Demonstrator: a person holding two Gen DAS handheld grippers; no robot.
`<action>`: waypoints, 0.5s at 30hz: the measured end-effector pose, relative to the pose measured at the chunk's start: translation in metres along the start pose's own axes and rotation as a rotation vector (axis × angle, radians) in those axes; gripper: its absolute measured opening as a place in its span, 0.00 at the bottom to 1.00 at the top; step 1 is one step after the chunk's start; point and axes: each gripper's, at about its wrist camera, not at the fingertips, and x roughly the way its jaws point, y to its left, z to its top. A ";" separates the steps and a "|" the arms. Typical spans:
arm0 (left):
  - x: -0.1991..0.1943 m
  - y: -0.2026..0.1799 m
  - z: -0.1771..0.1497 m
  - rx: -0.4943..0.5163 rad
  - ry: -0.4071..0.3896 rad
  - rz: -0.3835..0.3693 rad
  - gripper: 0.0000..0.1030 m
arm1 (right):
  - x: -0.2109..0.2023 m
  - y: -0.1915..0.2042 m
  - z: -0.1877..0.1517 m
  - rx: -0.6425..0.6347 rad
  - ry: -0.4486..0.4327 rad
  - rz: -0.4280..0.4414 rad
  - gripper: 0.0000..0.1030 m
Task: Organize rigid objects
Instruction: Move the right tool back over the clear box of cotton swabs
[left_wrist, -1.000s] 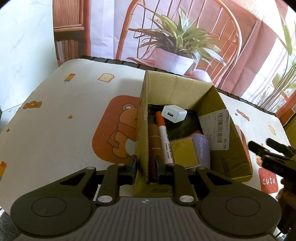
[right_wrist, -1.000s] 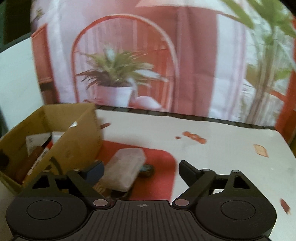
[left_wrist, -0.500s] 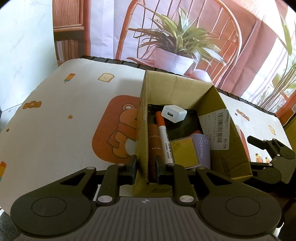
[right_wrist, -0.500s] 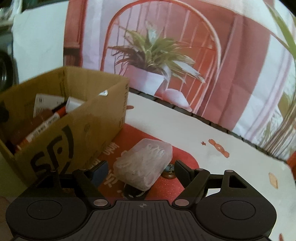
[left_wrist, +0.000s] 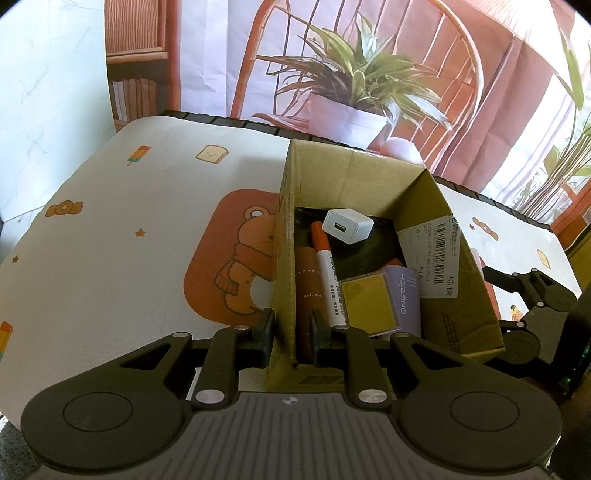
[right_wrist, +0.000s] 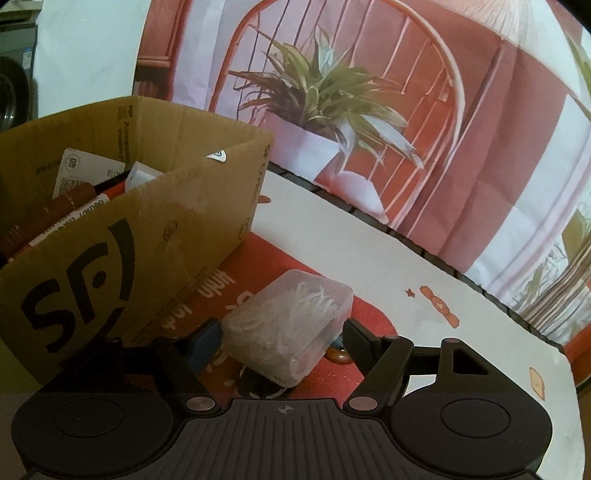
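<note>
box (left_wrist: 354, 177): on the surface (left_wrist: 129, 229)
charger (left_wrist: 348, 225), marker (left_wrist: 327, 266): in the box
plastic case (right_wrist: 291, 328): right of the box, on the surface

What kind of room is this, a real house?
Probably a home-style set rather than a real room: a printed backdrop of a potted plant and chair hangs behind a table with a cartoon bear tablecloth and a cardboard box.
</note>
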 end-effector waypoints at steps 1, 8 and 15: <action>0.000 0.001 0.000 0.000 0.000 0.000 0.19 | 0.001 0.000 0.000 0.001 0.004 0.003 0.63; 0.001 0.001 -0.001 -0.001 0.002 0.000 0.19 | -0.003 -0.001 -0.003 0.031 0.000 0.015 0.61; 0.001 0.001 -0.001 -0.003 0.003 -0.002 0.19 | -0.023 -0.016 -0.013 0.192 -0.022 0.066 0.57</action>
